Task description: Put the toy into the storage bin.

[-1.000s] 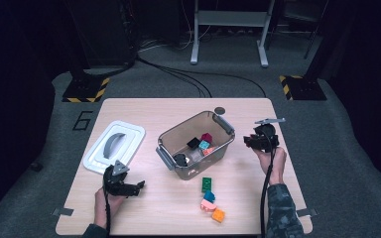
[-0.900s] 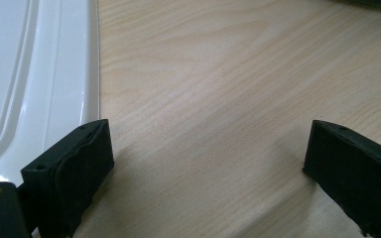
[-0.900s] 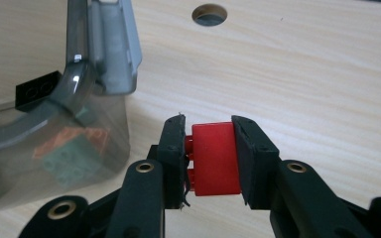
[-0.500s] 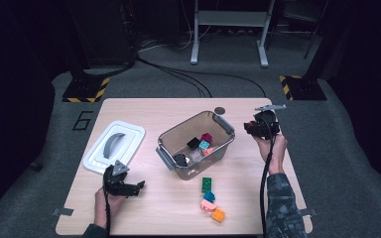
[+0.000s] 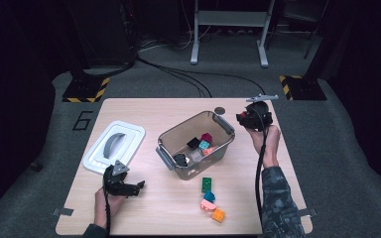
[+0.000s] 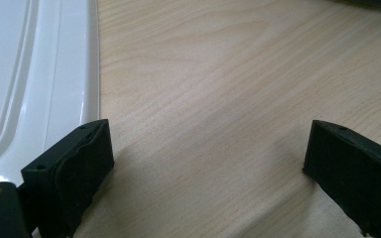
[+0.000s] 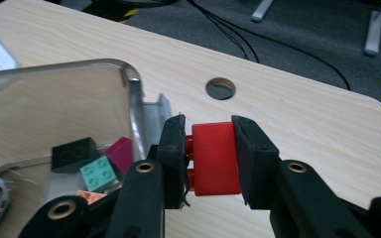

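My right gripper [image 5: 242,119] [image 7: 210,148] is shut on a red brick [image 7: 214,157], held in the air beside the right end of the clear plastic bin [image 5: 178,133] [image 7: 129,87]. Inside the bin lie a black brick [image 7: 72,152], a teal brick [image 7: 98,172], a magenta brick [image 7: 121,152] and a small toy car [image 5: 181,159]. My left gripper [image 5: 138,187] [image 6: 206,163] rests low on the table at the front left, open, with bare wood between its jaws, next to the white lid [image 5: 114,147] [image 6: 34,84].
A green brick [image 5: 207,184], a teal and pink brick pair [image 5: 208,201] and an orange brick [image 5: 218,214] lie on the table in front of the bin. A round hole [image 5: 220,110] [image 7: 220,89] pierces the wooden table near its back edge. Cables cross the floor behind.
My right gripper has risen with the red brick and shifted toward the back of the table, beside the bin's right end. The left gripper has stayed put.
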{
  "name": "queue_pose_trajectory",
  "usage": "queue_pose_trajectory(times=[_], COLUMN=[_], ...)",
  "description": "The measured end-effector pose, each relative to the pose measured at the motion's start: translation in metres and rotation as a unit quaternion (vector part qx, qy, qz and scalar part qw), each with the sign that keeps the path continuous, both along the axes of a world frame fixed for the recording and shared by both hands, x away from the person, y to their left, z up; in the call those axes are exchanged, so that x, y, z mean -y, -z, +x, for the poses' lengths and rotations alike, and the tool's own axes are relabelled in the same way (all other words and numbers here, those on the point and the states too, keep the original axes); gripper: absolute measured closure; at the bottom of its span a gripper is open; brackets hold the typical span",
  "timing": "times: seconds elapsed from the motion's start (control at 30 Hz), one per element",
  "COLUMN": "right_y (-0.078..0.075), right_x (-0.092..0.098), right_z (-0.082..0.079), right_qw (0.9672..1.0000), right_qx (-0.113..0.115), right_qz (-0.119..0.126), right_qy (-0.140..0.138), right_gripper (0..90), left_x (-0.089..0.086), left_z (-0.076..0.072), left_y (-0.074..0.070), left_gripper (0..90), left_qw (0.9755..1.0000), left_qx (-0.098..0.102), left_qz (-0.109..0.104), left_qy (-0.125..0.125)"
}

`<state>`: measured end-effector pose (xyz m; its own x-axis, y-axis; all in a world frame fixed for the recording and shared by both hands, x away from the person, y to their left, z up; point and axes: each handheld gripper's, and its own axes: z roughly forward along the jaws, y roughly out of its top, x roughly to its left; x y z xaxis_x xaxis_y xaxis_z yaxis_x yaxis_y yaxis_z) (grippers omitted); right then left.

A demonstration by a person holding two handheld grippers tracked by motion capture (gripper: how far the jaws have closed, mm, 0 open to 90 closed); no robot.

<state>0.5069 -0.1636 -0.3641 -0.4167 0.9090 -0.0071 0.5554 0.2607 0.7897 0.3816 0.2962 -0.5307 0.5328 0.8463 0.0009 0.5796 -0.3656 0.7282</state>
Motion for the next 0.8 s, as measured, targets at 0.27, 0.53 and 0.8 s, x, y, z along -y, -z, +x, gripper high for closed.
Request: queue_pose_trajectory(times=[0.27, 0.53, 0.8], right_y=[-0.004, 0.004, 0.012], right_x=[-0.027, -0.051, -0.053], right_z=[-0.006, -0.009, -0.015], right_qw=[0.9988, 0.9951, 0.9927], right_qx=[0.000, -0.036, -0.067], right_qz=[0.008, 0.015, 0.004], right_qy=[-0.048, -0.091, -0.101], right_gripper=[67.7, 67.7, 67.6], left_x=[0.000, 0.000, 0.000], left_z=[0.000, 0.000, 0.000], left_y=[0.000, 0.000, 0.000], left_gripper=[4.9, 4.9, 5.0], left_qw=[1.0000, 1.0000, 1.0000], left_qx=[0.000, 0.000, 0.000], left_qz=[0.000, 0.000, 0.000], left_qy=[0.000, 0.000, 0.000])
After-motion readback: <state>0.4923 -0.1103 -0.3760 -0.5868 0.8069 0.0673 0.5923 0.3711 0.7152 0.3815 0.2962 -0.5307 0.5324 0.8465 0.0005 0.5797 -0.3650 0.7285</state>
